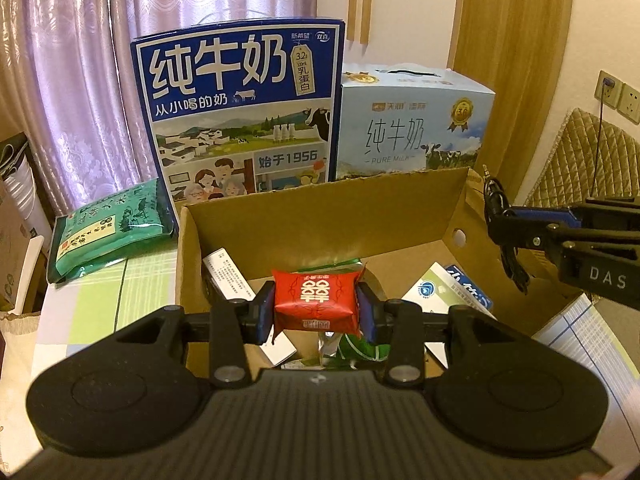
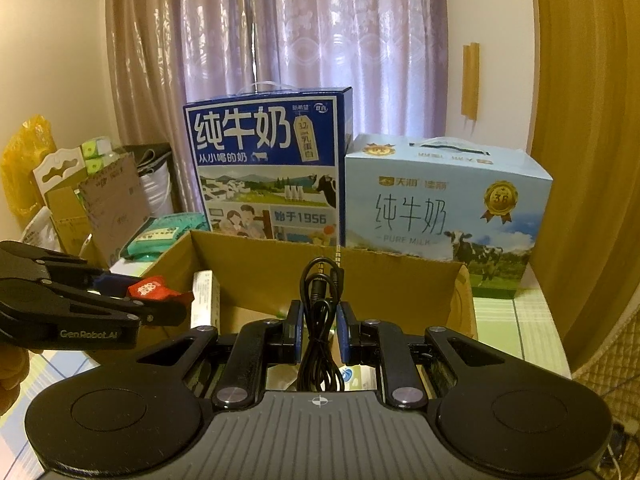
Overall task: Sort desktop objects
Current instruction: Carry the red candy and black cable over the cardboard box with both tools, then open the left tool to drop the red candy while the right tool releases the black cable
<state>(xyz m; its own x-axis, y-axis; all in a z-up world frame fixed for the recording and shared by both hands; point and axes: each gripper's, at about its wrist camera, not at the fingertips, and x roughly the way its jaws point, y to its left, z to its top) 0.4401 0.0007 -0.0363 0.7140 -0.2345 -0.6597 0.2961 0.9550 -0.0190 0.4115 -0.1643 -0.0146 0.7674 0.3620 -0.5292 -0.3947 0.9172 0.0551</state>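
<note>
Cardboard box (image 1: 320, 216) below left gripper (image 1: 316, 306) clamping red packet (image 1: 316, 300).

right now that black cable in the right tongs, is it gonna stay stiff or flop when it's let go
Likely floppy: the black cable hangs in loose loops below the right tongs. Probably light, since a narrow pinch holds it. Its plugs may snag on the cardboard box edge.

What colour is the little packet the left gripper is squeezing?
Red, with white characters: the small red packet, clearest in the left wrist view.
</note>
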